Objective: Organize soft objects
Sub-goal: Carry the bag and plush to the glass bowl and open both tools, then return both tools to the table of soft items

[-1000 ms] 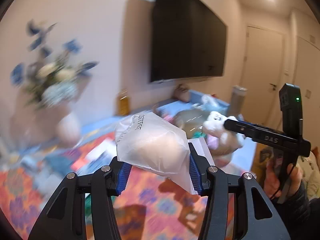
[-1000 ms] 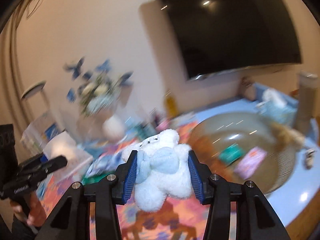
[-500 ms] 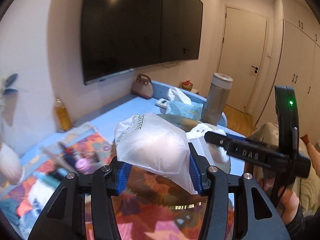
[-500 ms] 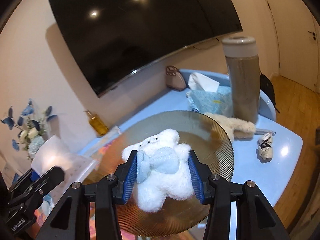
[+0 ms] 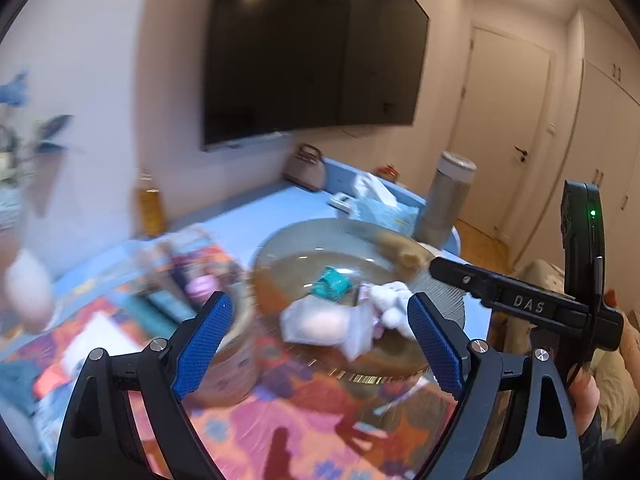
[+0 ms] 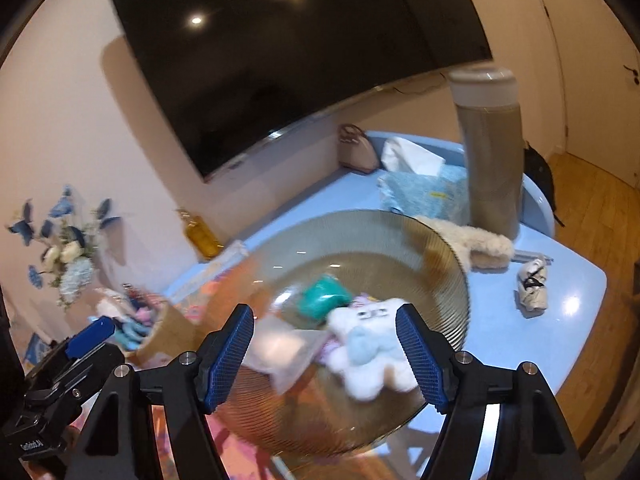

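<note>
A large ribbed amber glass bowl (image 6: 448, 256) stands on the blue table; it also shows in the left wrist view (image 5: 280, 248). In it lie a white plush bear with a blue bow (image 6: 372, 352), a clear plastic bag with a soft pale object (image 6: 280, 350) and a teal item (image 6: 324, 294). The bag (image 5: 320, 324) and the bear (image 5: 390, 300) also show in the left wrist view. My left gripper (image 5: 320, 344) is open and empty above the bowl's near side. My right gripper (image 6: 326, 356) is open and empty above the bear.
A tall grey tumbler (image 6: 490, 152), a blue tissue pack (image 6: 424, 192), a beige furry item (image 6: 476, 244) and a small wrapped item (image 6: 532, 284) stand behind and right of the bowl. A woven cup (image 6: 164, 336), an oil bottle (image 6: 202, 236) and flowers (image 6: 64, 248) are left.
Both grippers opened. The bagged object fell from my left gripper and the white bear from my right one; both now lie in the bowl.
</note>
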Tool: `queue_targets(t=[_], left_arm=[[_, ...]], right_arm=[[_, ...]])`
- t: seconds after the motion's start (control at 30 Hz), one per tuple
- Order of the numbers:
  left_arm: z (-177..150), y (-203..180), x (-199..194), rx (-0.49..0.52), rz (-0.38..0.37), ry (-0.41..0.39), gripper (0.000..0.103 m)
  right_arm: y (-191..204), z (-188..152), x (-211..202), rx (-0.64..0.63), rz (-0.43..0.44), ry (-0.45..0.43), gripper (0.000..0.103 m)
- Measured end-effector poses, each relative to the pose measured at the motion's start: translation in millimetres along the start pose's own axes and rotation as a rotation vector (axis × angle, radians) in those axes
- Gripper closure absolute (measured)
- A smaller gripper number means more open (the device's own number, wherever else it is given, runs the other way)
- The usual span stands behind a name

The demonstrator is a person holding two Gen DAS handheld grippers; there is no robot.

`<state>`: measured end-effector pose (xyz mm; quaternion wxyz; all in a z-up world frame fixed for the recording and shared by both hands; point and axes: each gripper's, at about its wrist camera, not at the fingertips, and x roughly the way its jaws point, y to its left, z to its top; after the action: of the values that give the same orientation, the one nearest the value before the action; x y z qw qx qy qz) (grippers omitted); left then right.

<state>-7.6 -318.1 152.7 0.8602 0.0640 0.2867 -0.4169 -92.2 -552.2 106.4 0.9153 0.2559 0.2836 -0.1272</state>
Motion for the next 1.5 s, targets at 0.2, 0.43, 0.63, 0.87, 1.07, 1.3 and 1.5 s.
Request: queue_targets(t=[0.2,0.43,0.63,0.87,1.07,1.3,1.5], left_arm=[[-20.7,27.1,-89.6,-0.002,0.331,-0.011,0.014],[-59.4,92.9,-221.4,-0.169,0.468,-0.149,0.003],[-110.5,152.3,-252.3,-0.317,0.556,-0.145,0.003],[-192.6,220.7,-199.7,-0.491,0.619,0.024,0.003],[-222.4,237.4,-176.9,-0.530,0.612,0.015,0.003],[-230.5,247.4,-171.5,-0.582,0.582,0.028,0.003],[-230.8,247.5,-167.1,-0.582,0.587,0.047,0.003]], right_arm=[[62.1,-16.7,-28.9,-0.122,0.120,-0.048,0.018],[157.2,-59.5,-38.0,-0.288,0.295,-0.012,0.018],[232.9,-117.9,-18.7,-0.432,0.382,0.070,0.018],[276.1,-184.2,30.9,-0.593,0.300,0.076,0.014],[272.2,-212.6,64.8,-0.622,0.278,0.160,0.014],[279.1,-219.0,83.9,-0.646,0.261,0.259,0.008],[287.9,-228.0,87.8,-0.701,0.233,0.276,0.005]])
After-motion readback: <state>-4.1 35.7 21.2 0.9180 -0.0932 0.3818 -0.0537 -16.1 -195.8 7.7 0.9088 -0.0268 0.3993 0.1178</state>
